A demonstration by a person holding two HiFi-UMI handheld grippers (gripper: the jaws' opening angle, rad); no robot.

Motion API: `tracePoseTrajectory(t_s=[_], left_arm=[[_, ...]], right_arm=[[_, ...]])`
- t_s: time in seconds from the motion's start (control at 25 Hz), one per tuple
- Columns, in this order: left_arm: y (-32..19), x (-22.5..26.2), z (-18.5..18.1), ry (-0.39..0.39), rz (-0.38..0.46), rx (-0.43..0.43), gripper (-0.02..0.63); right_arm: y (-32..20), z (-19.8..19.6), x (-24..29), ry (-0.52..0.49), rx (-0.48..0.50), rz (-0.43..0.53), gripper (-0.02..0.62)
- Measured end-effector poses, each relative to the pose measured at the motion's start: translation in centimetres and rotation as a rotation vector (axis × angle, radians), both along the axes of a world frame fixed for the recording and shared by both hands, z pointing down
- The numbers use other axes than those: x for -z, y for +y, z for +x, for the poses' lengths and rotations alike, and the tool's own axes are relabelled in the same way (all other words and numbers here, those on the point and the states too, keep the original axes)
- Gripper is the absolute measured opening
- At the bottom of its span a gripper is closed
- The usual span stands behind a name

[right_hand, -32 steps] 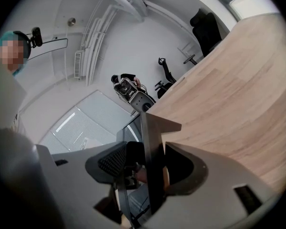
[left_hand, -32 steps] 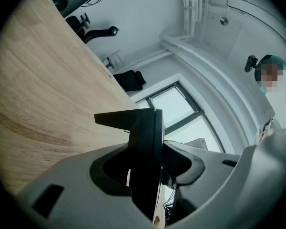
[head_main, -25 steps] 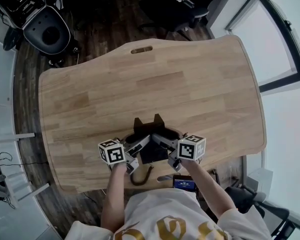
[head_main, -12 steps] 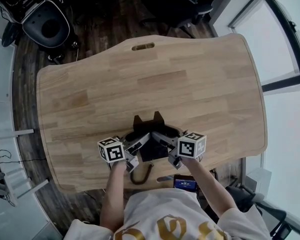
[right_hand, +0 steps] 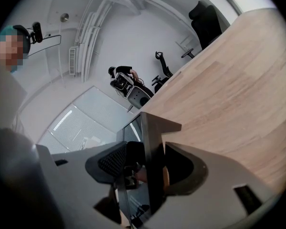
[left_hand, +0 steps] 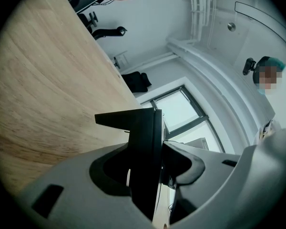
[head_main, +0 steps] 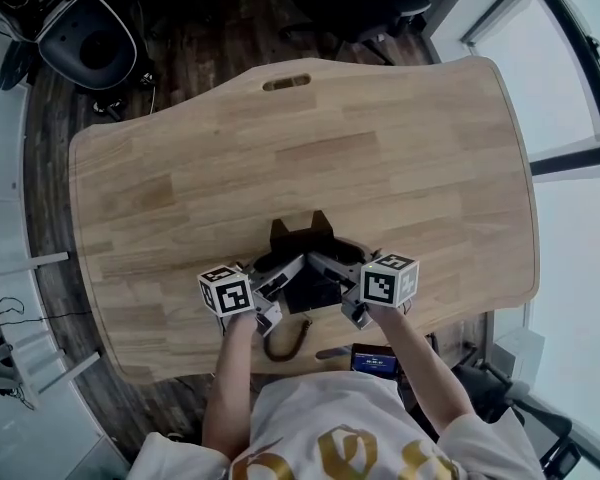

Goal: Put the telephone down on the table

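Observation:
A black telephone (head_main: 308,236) hangs just above the near middle of the wooden table (head_main: 280,158), gripped from both sides. My left gripper (head_main: 280,276) is shut on its left edge, and my right gripper (head_main: 332,274) is shut on its right edge. Its dark cord (head_main: 280,346) curls down past the table's front edge. In the left gripper view the telephone (left_hand: 145,147) stands as a thin black slab between the jaws of the left gripper (left_hand: 152,163). In the right gripper view the telephone's black edge (right_hand: 152,151) sits between the jaws of the right gripper (right_hand: 145,168).
The table has a slot handle (head_main: 285,82) at its far edge. A dark chair base (head_main: 85,43) stands on the floor at the far left, and windows (head_main: 580,58) run along the right. A small device with a blue screen (head_main: 373,360) sits by the person's lap.
Both grippers have drifted a little with the telephone still held between them. The head view has shifted slightly. Neither grip has changed.

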State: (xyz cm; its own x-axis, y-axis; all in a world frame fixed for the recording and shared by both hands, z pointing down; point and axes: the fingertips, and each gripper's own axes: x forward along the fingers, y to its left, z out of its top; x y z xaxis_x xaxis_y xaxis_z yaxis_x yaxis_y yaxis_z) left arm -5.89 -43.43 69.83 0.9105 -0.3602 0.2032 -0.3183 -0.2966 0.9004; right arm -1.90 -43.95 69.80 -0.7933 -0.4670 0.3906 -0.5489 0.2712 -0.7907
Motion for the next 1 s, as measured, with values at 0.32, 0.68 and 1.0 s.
tracePoseTrajectory(t_s=[0.32,0.68,1.0], left_arm=[[-0.4,-0.3,0.1,0.004,-0.013,0.010,0.196],[-0.3,-1.4,-0.9,-0.102,-0.064,0.101,0.288],[0.0,-0.8,-1.5,-0.227,-0.074,0.160,0.308]], right_arm=[[-0.3,0.1,-0.3,0.002,0.000,-0.003,0.244],[-0.2,0.3,-0.1,0.094,-0.023,0.055,0.244],[-0.3,2.5,1.4,0.149,-0.169,0.072,0.244]])
